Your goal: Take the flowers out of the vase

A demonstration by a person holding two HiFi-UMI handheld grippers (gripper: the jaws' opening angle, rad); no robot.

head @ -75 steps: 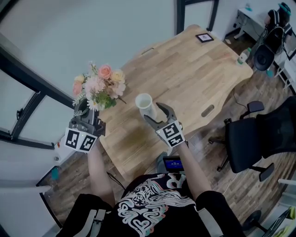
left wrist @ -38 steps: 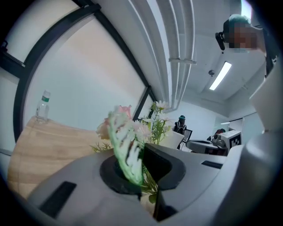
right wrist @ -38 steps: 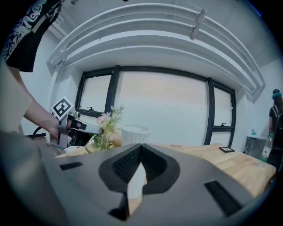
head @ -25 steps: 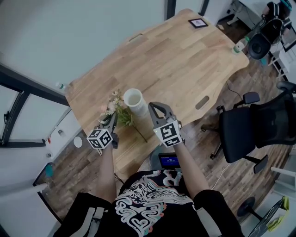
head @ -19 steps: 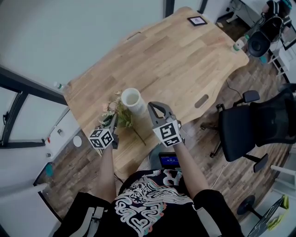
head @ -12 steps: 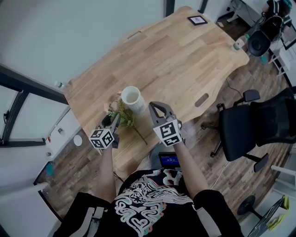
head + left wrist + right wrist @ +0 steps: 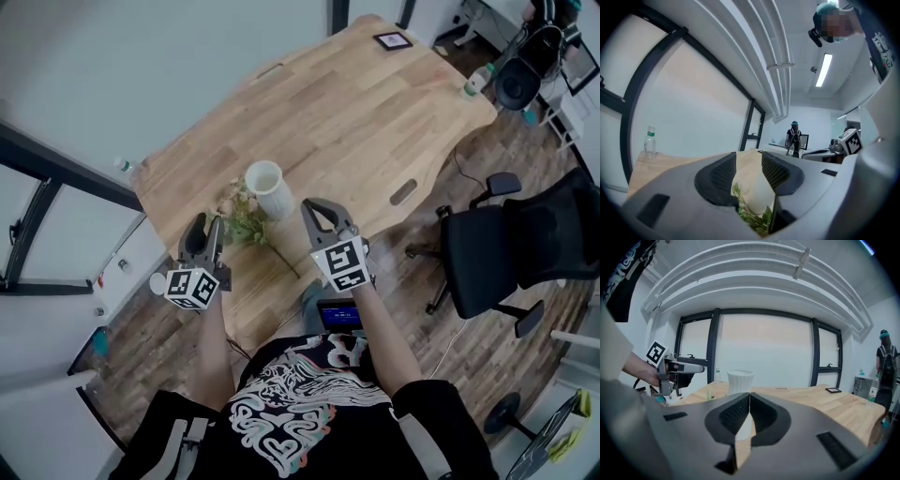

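Head view puts the flowers (image 7: 242,223) flat on the desk (image 7: 375,122) at centre-left of the frame. The blooms lie just beside the white vase (image 7: 265,190) and the long stem trails toward the desk's near edge. They are out of the vase, so we judge the task's main step done. Our left gripper (image 7: 202,232) hangs at the desk's near-left edge, left of the blooms and pointing roughly level toward them. Its jaws are opening with nothing pressed between the pads; in the left gripper view only a bit of the flowers' green shows low in the gap, with the vase beyond. That pose reads to us as leaving the bunch to lie where it is, not carrying it. Our right gripper (image 7: 314,211) sits just right of the vase, tilted slightly down, jaws together and empty. In the right gripper view the vase stands upright straight ahead of the closed tips, apart from them. We take that hand as standing by, should the vase need steadying.
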